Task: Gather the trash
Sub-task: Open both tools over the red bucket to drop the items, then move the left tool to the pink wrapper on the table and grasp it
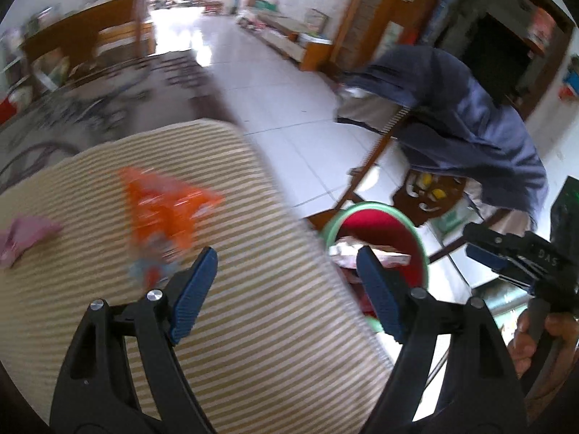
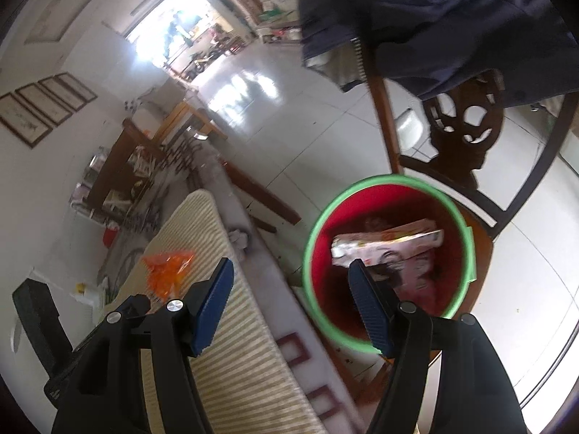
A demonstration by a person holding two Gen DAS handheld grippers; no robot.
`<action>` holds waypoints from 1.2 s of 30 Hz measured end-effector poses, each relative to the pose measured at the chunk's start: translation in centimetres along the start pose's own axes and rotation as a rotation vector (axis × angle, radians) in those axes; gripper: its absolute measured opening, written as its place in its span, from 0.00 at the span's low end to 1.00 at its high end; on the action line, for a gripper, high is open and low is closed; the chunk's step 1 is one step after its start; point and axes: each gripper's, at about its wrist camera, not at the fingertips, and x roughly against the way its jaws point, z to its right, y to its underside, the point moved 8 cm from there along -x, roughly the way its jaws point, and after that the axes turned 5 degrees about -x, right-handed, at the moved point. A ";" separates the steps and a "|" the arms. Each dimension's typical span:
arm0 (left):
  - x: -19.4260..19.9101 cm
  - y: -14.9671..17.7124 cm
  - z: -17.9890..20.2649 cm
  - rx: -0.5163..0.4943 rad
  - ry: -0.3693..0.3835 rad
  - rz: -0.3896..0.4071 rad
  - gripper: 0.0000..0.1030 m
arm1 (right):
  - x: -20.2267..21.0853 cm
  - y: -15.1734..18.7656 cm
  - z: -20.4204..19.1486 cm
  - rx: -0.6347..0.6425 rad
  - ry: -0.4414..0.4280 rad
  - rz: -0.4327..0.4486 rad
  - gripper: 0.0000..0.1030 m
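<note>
An orange plastic wrapper (image 1: 164, 206) lies on a striped mat (image 1: 253, 325), just ahead and left of my open, empty left gripper (image 1: 286, 271). A pink scrap (image 1: 25, 235) lies at the mat's left edge. A red bin with a green rim (image 1: 419, 238) stands on a chair past the mat's right edge, with a printed wrapper (image 1: 347, 251) inside. In the right wrist view my open, empty right gripper (image 2: 289, 282) hovers over the near rim of the bin (image 2: 315, 224); the printed wrapper (image 2: 387, 244) lies inside. The orange wrapper (image 2: 168, 271) lies on the mat (image 2: 246, 361) to the left.
A wooden chair (image 2: 466, 137) draped with a dark blue jacket (image 1: 463, 108) holds the bin. A crumpled grey scrap (image 2: 240, 237) lies on the table beside the mat. The right gripper (image 1: 514, 256) shows at right in the left view. White tiled floor (image 1: 289, 108) lies beyond.
</note>
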 end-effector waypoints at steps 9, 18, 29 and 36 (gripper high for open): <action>5.0 4.9 -8.6 0.103 -0.083 0.007 0.74 | -3.8 5.6 -8.3 0.100 -0.035 -0.090 0.63; 8.9 8.3 -15.5 0.136 -0.128 0.013 0.74 | -6.2 12.2 -15.6 0.178 -0.074 -0.152 0.63; 8.9 7.6 -24.3 -0.018 -0.245 -0.024 0.79 | -5.7 15.3 -16.1 0.148 -0.026 -0.141 0.63; 4.9 5.1 -28.0 -0.212 -0.356 -0.067 0.79 | -5.0 15.4 -14.8 0.092 0.009 -0.115 0.64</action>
